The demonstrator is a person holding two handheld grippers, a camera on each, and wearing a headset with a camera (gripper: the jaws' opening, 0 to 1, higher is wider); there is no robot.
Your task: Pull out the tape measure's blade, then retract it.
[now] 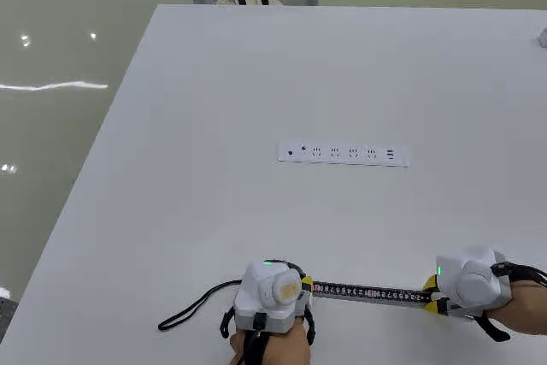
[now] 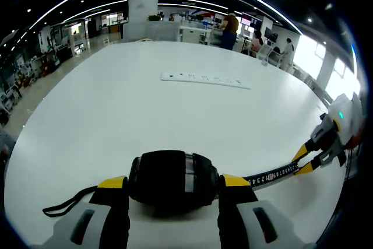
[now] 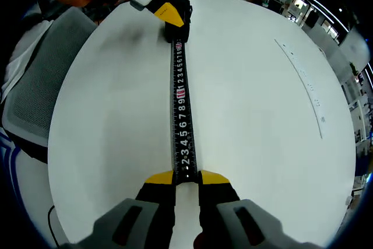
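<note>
On the table (image 1: 342, 74), outstretched blade (image 1: 367, 293)

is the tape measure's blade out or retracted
Out. The blade runs over the table from the black case clamped in the left gripper to the right gripper, which pinches its tip.

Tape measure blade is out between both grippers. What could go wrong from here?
If the right gripper lets go of the blade tip at once, the blade may whip back into the tape measure case. The left gripper pinches the rounded case by its sides, so it could twist or slip during retraction.
</note>
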